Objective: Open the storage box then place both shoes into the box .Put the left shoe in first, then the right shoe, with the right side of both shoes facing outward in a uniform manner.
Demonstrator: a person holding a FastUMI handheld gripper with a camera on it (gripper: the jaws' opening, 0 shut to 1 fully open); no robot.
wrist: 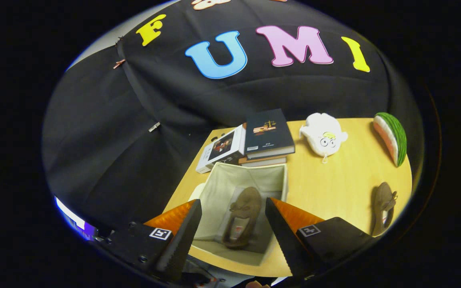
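While the tongs hang above the open storage box, their two wedge-shaped fingers stand well apart and grip nothing, each toothed along its inner edge. Seen between the fingers, the box is a square fabric bin with pale, soft, slightly creased walls, standing on a light wooden surface. Inside it lies one brown suede-like loafer (a small bow across its top, a pale insole with a reddish patch showing through the opening), resting on the box floor with its toe toward the far wall. The second brown loafer lies on the surface well to the right of the box, outside it. Just beyond the box's far wall sits a stack of books, the top one dark-covered, with a white-edged book leaning beside them. Farther right lie a white plush toy with cartoon eyes and a watermelon-slice toy with a ribbed green rind.
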